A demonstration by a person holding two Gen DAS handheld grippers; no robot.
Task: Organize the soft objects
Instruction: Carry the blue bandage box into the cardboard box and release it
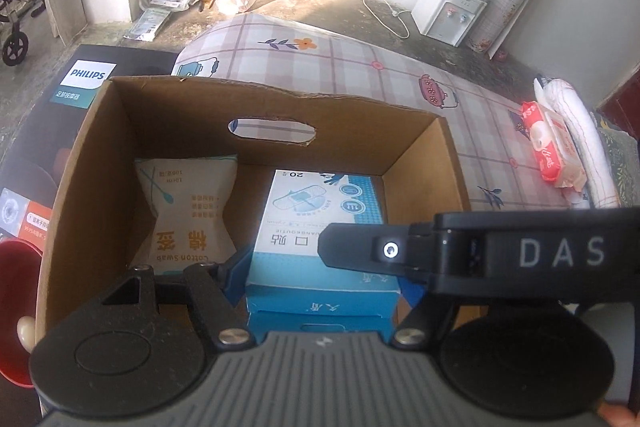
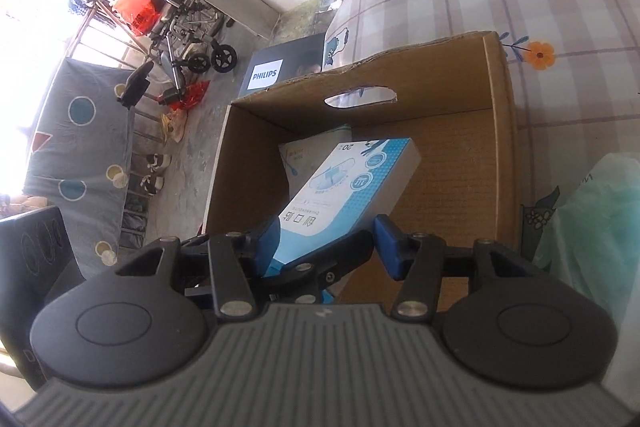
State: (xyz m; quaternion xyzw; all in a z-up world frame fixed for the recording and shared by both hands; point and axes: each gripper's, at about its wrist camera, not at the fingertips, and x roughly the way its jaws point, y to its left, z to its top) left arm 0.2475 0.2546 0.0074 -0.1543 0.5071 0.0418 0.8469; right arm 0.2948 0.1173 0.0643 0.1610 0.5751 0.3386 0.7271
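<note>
Left gripper (image 1: pixel 320 267) stood wide, its visible pad (image 1: pixel 236 267) pressed to the plaster box (image 1: pixel 320 223), evidently holding it over the carton (image 1: pixel 100 167); far pad hidden. Right gripper (image 2: pixel 329 249) stood part open about the same box, one pad touching, the other clear; grip could not be confirmed. Cotton swab pack (image 1: pixel 188 211) already lay inside at 11 o'clock. Wipes pack (image 1: pixel 552 147) remained on the tablecloth (image 1: pixel 360 67) at 2 o'clock; task judged roughly half done.

Daylight glare overexposes the window; fisheye bending, soft blur throughout.
</note>
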